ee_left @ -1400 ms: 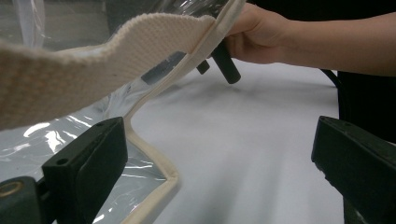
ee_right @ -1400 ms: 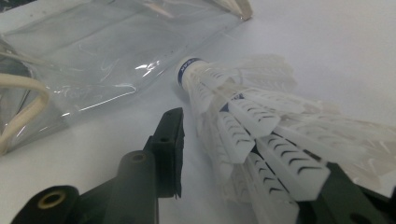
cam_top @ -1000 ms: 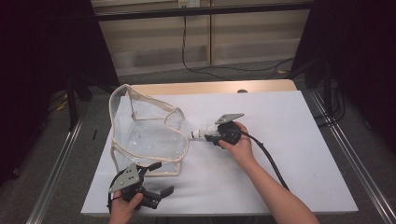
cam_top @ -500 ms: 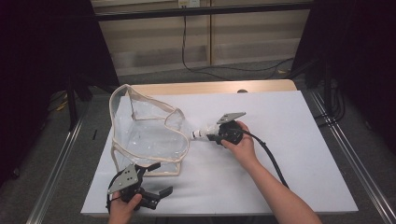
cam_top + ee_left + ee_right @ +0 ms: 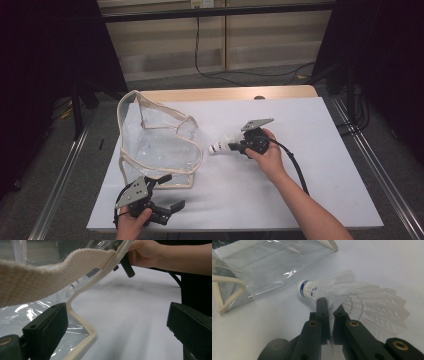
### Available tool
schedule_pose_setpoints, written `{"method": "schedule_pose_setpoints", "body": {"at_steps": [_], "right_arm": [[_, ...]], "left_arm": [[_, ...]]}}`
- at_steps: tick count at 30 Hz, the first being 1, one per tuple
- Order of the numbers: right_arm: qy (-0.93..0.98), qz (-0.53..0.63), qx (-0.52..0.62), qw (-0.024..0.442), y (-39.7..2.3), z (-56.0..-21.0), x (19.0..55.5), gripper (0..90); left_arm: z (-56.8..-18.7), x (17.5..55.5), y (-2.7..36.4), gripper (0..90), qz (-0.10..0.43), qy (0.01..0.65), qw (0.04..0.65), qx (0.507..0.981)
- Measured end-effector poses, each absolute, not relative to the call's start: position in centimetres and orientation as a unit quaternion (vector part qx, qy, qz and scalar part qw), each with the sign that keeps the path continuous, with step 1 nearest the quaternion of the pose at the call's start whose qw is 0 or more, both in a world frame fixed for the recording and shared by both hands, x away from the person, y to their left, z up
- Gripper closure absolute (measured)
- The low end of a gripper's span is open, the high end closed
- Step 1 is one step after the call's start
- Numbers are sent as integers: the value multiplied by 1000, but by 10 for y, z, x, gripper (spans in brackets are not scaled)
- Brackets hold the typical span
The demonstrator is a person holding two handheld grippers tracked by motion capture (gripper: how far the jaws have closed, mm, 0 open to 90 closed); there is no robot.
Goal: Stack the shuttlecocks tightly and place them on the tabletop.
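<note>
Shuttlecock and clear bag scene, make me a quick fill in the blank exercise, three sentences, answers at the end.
1. The right gripper is shut on the feathers of a white ____.
2. The shuttlecock has its cork end toward the clear ____.
3. The left gripper, by the clear bag, has its jaws ____.

Missing words: shuttlecock; bag; open

Likely a lab or recording rig: white-covered counter [image 5: 320, 150] ringed by black curtains [image 5: 45, 75], metal floor rails [image 5: 65, 170] at both sides, loose cable [image 5: 240, 75] across grey carpet, plain panelled wall behind.
</note>
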State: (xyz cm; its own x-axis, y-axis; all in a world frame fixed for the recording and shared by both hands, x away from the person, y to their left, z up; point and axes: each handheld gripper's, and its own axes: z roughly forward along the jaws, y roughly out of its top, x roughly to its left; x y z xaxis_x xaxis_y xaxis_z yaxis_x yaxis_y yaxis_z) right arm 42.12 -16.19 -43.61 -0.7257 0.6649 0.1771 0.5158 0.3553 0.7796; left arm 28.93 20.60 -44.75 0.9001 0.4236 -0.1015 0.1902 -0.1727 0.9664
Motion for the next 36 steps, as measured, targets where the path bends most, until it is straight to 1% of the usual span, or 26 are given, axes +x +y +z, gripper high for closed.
{"method": "schedule_pose_setpoints", "body": {"at_steps": [6, 11, 15, 23, 26, 28, 30, 31, 34, 36], "right_arm": [[817, 444, 360, 70, -167, -431, 418, 879], [816, 447, 361, 66, -169, -431, 416, 878], [814, 453, 360, 46, -169, -435, 415, 876], [814, 456, 358, 40, -164, -443, 414, 859], [811, 460, 359, 32, -162, -444, 414, 836], [810, 460, 362, 31, -161, -446, 414, 791], [809, 459, 366, 29, -159, -447, 414, 782], [809, 460, 365, 28, -158, -448, 415, 751], [806, 464, 366, 27, -156, -450, 415, 730], [803, 468, 367, 26, -154, -452, 416, 658]], "left_arm": [[-447, 289, 206, 38, 96, 201, 612, 759], [-447, 289, 205, 38, 96, 202, 612, 759], [-447, 289, 205, 38, 96, 201, 612, 759], [-447, 289, 206, 38, 97, 200, 612, 759], [-447, 289, 205, 38, 95, 201, 612, 759], [-447, 289, 205, 38, 96, 201, 611, 760], [-447, 289, 205, 38, 95, 201, 611, 759], [-447, 289, 205, 38, 96, 201, 611, 759], [-447, 289, 205, 38, 95, 201, 611, 759], [-447, 289, 205, 38, 95, 201, 611, 760]]}}
